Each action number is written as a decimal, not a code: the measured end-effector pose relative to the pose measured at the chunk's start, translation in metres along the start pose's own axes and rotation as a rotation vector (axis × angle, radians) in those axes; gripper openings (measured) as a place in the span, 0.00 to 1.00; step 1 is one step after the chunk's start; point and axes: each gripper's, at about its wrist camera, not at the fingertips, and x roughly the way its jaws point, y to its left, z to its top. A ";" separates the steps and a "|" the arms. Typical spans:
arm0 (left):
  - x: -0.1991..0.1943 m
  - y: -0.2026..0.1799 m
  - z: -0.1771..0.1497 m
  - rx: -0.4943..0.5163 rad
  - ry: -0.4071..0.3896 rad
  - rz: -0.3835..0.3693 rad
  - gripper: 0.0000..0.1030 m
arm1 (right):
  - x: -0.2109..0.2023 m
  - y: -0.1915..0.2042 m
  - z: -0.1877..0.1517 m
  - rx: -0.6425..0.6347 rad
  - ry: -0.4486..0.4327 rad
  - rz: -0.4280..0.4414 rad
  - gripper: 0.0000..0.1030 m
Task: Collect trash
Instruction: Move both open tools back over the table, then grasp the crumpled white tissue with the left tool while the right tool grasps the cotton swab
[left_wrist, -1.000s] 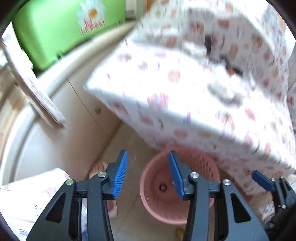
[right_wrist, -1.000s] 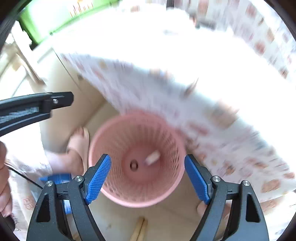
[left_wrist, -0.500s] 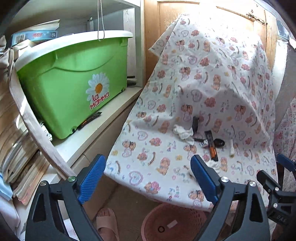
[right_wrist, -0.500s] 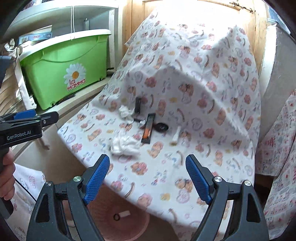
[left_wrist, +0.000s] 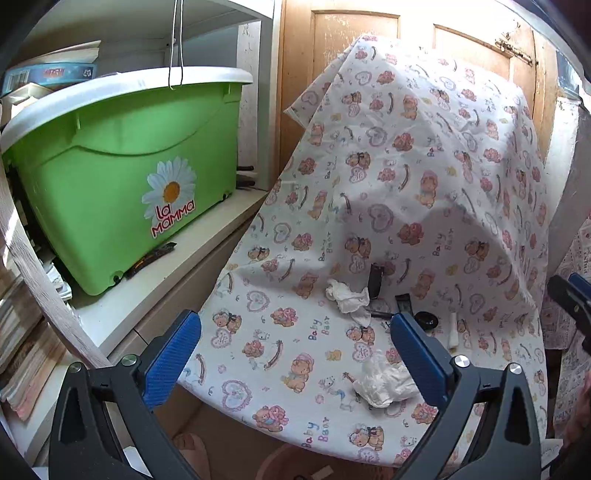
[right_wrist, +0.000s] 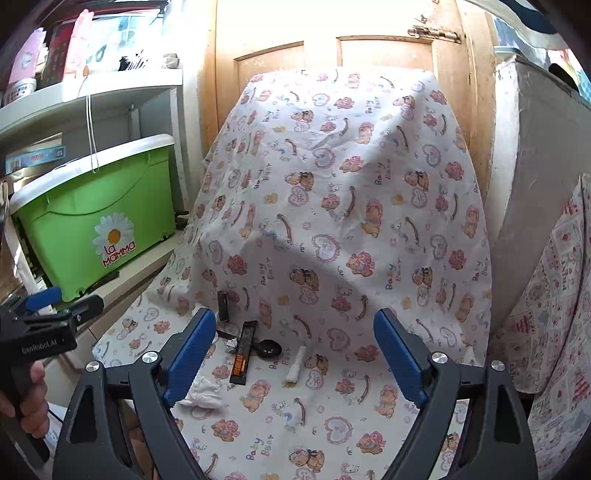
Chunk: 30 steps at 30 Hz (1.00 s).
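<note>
Both tools spread wide, holding nothing, over the trash on the cloth.
L tool & R tool face the teddy-print cloth. Crumpled tissue just inside L tool's right finger; 2nd tissue, black/orange wrapper & small white roll ahead. Pink basket below cloth edge. Green bin off left.

Left tongs and right tongs both gape wide, holding nothing, held level side by side.
</note>
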 end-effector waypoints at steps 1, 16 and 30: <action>0.007 -0.001 -0.005 0.008 0.019 0.001 0.98 | 0.004 -0.004 -0.002 0.018 0.000 0.000 0.86; 0.046 -0.046 -0.057 0.125 0.176 -0.061 0.98 | 0.054 -0.030 -0.033 0.110 0.129 0.004 0.86; 0.093 -0.078 -0.070 0.172 0.337 -0.140 0.77 | 0.061 -0.031 -0.035 0.158 0.171 0.034 0.86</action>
